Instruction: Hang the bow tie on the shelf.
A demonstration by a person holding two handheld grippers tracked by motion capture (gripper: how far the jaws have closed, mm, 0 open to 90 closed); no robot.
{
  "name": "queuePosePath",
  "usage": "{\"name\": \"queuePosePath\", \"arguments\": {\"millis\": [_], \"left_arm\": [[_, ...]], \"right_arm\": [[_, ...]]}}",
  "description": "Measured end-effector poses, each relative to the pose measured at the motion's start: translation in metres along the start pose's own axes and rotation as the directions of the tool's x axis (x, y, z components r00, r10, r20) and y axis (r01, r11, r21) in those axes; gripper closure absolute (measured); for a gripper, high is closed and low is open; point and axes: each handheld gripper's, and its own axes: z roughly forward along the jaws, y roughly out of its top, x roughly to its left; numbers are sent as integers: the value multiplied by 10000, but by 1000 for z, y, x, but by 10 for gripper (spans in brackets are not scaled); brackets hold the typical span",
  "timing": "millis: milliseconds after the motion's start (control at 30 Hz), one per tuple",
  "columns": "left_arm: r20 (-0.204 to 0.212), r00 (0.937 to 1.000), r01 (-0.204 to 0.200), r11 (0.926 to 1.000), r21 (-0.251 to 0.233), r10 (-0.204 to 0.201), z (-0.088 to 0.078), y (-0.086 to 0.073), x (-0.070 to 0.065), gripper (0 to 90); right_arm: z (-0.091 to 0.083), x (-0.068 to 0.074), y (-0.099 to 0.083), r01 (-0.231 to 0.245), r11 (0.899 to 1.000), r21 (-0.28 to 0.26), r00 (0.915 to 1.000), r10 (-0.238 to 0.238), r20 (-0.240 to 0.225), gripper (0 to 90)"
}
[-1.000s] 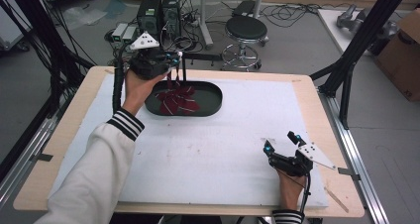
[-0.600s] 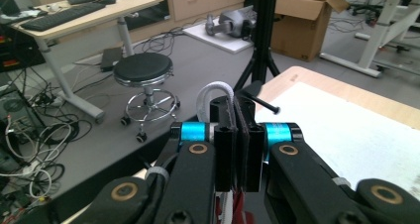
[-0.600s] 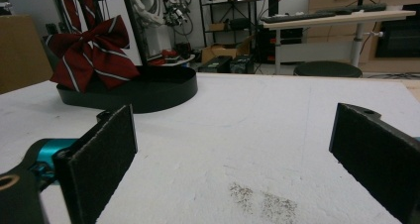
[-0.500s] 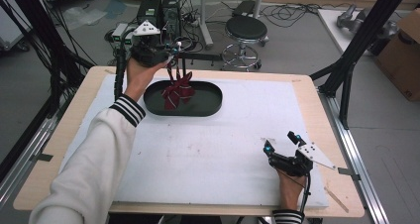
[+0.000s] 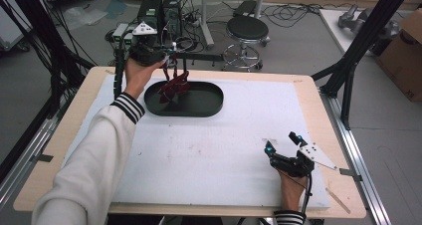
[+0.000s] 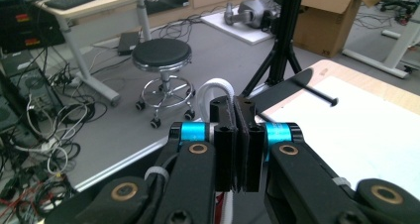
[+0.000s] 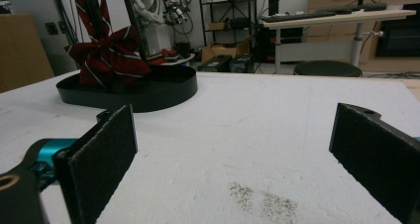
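Clamped tight, the left gripper (image 5: 166,60) holds up a dark red bow tie of striped cloth (image 5: 173,84) by its strap, so the bow hangs over the left end of the black oval tray (image 5: 209,103) on the white foam mat (image 5: 214,150). Near the mat's front right, the right gripper (image 5: 281,148) rests with jaws wide apart, well away from the tray

Bow tie (image 5: 174,85) hangs over tray (image 5: 209,105) at table's (image 5: 308,93) far left.

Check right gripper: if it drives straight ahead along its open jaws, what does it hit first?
Probably nothing close: the right gripper faces bare white foam table cover. The black oval tray lies left of that line; depth unclear.
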Motion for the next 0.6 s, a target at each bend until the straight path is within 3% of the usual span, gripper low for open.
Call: {"name": "queuePosePath", "arguments": {"millis": [300,600], "left_arm": [[-323,9993,192,9991,386,-180,0,-11,4,870],[-859,9963,129,9950,988,-44,4,-18,2,858]], "right_arm": [[0,0,0,70,10000,2,10000,-70,11,34],[0,0,0,-6,10000,8,10000,6,-18,34]]}}
